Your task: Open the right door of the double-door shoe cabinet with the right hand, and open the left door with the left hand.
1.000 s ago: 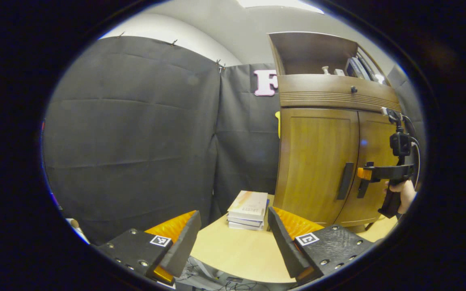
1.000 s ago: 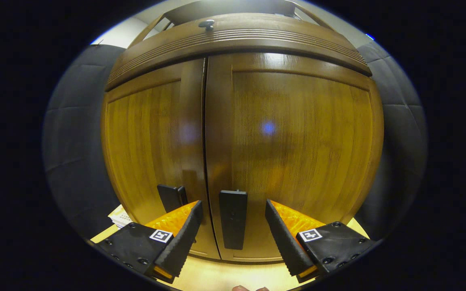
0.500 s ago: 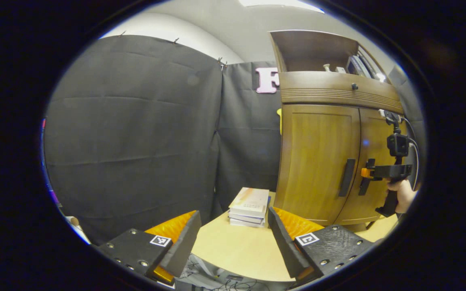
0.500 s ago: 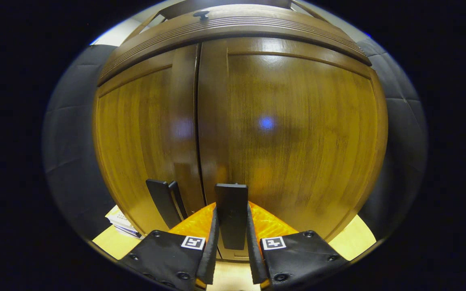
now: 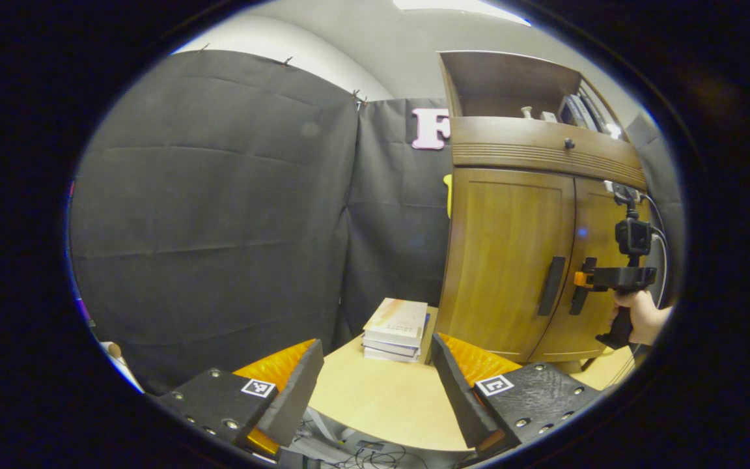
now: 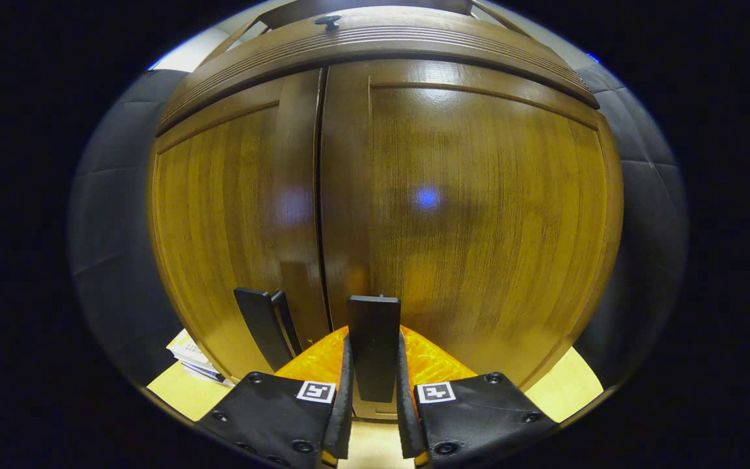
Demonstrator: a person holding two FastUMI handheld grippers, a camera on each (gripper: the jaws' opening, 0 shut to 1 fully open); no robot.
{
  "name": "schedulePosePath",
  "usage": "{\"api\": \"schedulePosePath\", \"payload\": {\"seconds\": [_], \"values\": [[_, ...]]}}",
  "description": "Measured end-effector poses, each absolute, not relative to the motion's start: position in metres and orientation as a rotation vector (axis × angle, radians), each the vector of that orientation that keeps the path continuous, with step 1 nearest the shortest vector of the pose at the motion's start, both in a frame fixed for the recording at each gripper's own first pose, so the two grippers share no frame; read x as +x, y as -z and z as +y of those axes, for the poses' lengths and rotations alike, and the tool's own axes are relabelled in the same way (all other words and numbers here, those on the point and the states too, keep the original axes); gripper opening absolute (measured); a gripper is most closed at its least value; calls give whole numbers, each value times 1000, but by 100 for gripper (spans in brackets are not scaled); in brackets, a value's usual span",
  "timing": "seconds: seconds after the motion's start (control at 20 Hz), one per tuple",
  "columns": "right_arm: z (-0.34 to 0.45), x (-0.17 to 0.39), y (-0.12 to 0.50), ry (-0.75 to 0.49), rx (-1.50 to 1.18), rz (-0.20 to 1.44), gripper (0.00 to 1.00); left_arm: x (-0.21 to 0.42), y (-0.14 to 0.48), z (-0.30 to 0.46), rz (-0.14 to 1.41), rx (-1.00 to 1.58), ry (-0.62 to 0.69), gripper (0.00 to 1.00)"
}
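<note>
- The brown wooden double-door shoe cabinet (image 5: pixel 512 260) stands on the pale wooden tabletop (image 5: pixel 381 404), at the right of the left gripper view and close up across the right gripper view.
- The right gripper (image 6: pixel 374 391) is closed on the dark flat vertical handle of the right door (image 6: pixel 374 345); both fingers press its sides, one on each edge.
- In the left gripper view the same gripper shows farther off at the cabinet front, held by a person's hand (image 5: pixel 638 316), with a small black camera block on a stalk (image 5: pixel 632 236) and a cable above it.
- The right door (image 6: pixel 479 228) lies about level with the left door (image 6: pixel 232 221); a thin dark seam runs between them, and I cannot tell whether the right one has come off its frame.
- The left door's dark flat handle (image 6: pixel 261 326) stands just beside the seam, near the gripped handle but apart from it, with nothing on it.
- The left gripper (image 5: pixel 375 391) hangs open, its fingers spread wide with nothing between them, low over the near edge of the tabletop and well apart from the cabinet.
- A small stack of pale-covered books (image 5: pixel 396 329) lies on the tabletop just beside the cabinet's left side.
- Above the doors runs a ribbed wooden drawer front with a small dark round knob (image 5: pixel 568 143); an open shelf above it holds a few small items too small to identify.
</note>
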State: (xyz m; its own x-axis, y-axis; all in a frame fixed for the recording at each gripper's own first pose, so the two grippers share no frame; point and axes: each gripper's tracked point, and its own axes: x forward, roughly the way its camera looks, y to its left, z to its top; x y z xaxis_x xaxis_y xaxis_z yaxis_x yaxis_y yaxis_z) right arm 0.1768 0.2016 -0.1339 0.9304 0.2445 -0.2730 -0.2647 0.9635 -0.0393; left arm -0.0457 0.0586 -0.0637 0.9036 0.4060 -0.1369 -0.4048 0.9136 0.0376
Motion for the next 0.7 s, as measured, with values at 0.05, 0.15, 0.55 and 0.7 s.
{"api": "schedulePosePath", "payload": {"seconds": [0.05,0.15,0.55,0.7], "values": [[202,177,134,-260,-73,272,31,-47,63,56,144,18,-408,96],[201,175,134,-269,-67,285,32,-49,63,50,144,27,-383,96],[188,144,131,-307,-36,313,31,-66,58,35,132,22,-315,96],[180,126,131,-318,-27,310,32,-71,56,29,127,20,-288,96]]}}
